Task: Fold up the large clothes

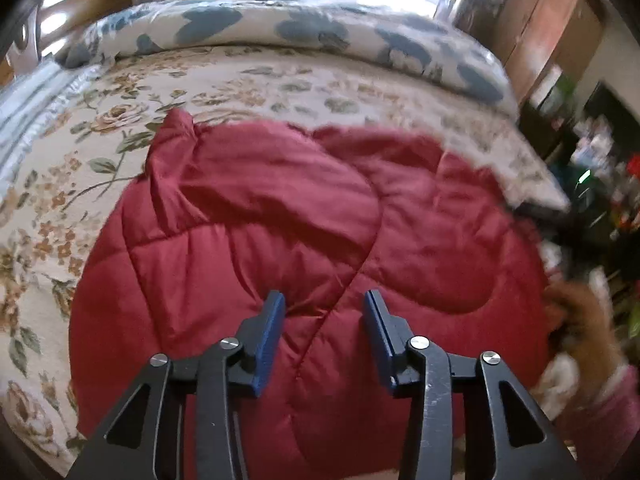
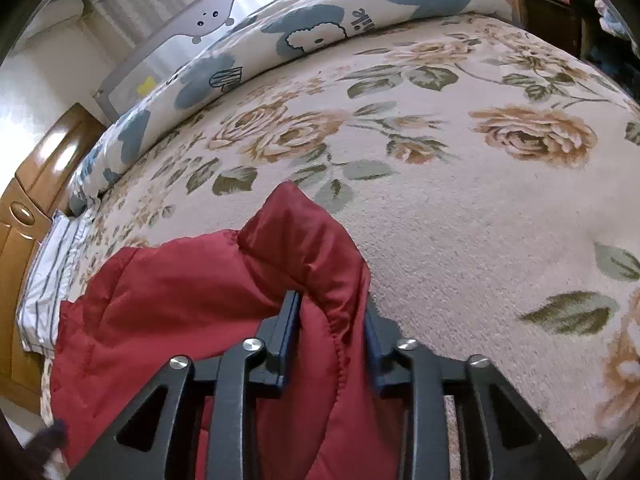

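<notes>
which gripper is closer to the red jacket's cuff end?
Right. The right gripper straddles the cuff of the red jacket, fabric between its jaws. The left gripper hovers open above the jacket's quilted body, away from any cuff.

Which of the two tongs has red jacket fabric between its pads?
The right tongs: a fold of the red jacket sits between them. The left tongs hover open above it, gap clear.

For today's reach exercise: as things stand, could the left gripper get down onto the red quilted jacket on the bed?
Probably yes. The left gripper hangs over the red quilted jacket with its fingers apart and empty, and nothing lies between them and the fabric.
</notes>
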